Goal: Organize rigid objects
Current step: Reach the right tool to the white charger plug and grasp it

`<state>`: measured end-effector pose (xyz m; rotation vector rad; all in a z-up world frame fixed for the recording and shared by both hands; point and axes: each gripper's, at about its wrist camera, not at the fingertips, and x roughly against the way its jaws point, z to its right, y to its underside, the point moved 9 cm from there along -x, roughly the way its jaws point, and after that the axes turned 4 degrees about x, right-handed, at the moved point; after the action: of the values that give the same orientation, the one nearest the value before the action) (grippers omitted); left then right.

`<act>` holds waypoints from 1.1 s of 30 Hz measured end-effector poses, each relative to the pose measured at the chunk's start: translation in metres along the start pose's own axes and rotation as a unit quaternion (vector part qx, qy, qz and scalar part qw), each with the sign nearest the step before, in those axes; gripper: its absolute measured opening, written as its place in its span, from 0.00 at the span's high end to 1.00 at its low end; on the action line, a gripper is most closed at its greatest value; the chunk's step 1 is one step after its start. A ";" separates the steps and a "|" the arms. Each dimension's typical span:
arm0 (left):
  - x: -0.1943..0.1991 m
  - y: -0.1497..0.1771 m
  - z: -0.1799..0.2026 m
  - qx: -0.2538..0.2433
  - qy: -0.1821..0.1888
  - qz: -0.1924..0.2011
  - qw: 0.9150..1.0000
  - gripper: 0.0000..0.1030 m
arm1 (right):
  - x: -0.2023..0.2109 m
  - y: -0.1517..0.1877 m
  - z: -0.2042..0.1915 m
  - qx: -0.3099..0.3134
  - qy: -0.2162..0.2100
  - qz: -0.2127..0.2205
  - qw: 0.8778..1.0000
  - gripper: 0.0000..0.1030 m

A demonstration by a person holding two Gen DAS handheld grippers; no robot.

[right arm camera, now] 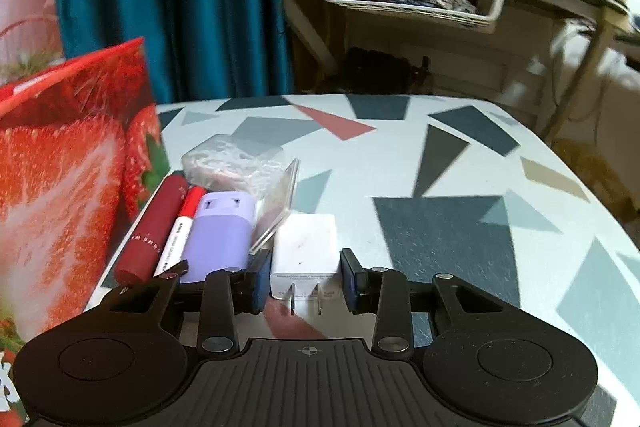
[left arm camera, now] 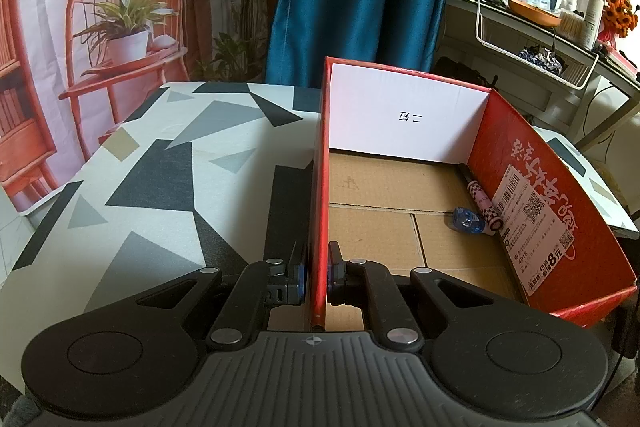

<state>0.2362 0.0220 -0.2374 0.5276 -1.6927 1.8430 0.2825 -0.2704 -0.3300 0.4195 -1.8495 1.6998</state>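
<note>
Left wrist view: the left gripper (left arm camera: 316, 277) is clamped tight on the near left wall of the red cardboard box (left arm camera: 516, 163), one pad outside, one inside. The box sits on the patterned table (left arm camera: 160, 163), open at the top. On its cardboard floor, against the right wall, lie a checkered pink tube (left arm camera: 485, 205) and, touching it, a small blue-and-clear item (left arm camera: 466, 219).

Right wrist view: the right gripper (right arm camera: 306, 279) stands partly open around a white plug adapter (right arm camera: 306, 253), prongs facing the camera; whether the pads press it is unclear. Left of the adapter, in a row beside the strawberry-printed box side (right arm camera: 68, 179): a lilac case (right arm camera: 218, 239), a red-capped marker (right arm camera: 182, 231), a dark red tube (right arm camera: 150, 231). Behind them lie a clear plastic packet (right arm camera: 228, 167) and a leaning clear card holder (right arm camera: 276, 207)
</note>
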 end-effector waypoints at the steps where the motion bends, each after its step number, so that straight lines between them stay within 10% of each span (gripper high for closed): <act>1: 0.000 0.000 0.000 0.000 0.000 0.000 1.000 0.90 | 0.001 0.000 0.003 -0.009 0.001 0.001 1.000 0.68; 20: 0.000 0.001 0.000 0.006 0.002 -0.002 1.000 0.90 | -0.003 0.001 -0.002 0.003 -0.003 -0.005 1.000 0.55; 33: 0.001 0.001 0.002 -0.002 -0.003 0.001 1.000 0.90 | -0.002 0.001 0.001 0.004 0.017 -0.004 1.000 0.68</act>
<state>0.2349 0.0198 -0.2371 0.5307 -1.7005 1.8403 0.2833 -0.2718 -0.3318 0.3996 -1.8144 1.7000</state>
